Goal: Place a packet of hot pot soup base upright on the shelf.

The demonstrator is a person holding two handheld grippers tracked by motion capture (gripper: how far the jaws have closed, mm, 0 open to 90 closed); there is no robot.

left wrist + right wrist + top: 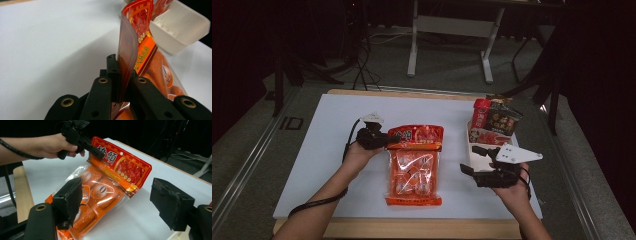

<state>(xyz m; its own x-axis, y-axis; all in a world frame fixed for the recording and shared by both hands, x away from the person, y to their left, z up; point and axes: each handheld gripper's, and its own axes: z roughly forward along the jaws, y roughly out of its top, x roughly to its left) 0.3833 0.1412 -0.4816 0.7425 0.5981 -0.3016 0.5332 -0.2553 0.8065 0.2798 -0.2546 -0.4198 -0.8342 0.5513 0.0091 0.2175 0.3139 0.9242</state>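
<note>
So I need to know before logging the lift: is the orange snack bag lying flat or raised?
Partly raised: the left gripper pinches the orange snack bag by its top edge, lifting it.

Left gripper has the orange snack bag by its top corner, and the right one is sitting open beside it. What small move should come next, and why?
Probably bring the right gripper in to pinch the orange snack bag at its near side. The left gripper is shut on the header edge alone, and the bag's lower end looks to rest on the table. A second hold would steady the sagging bag for carrying toward the white tray.
</note>
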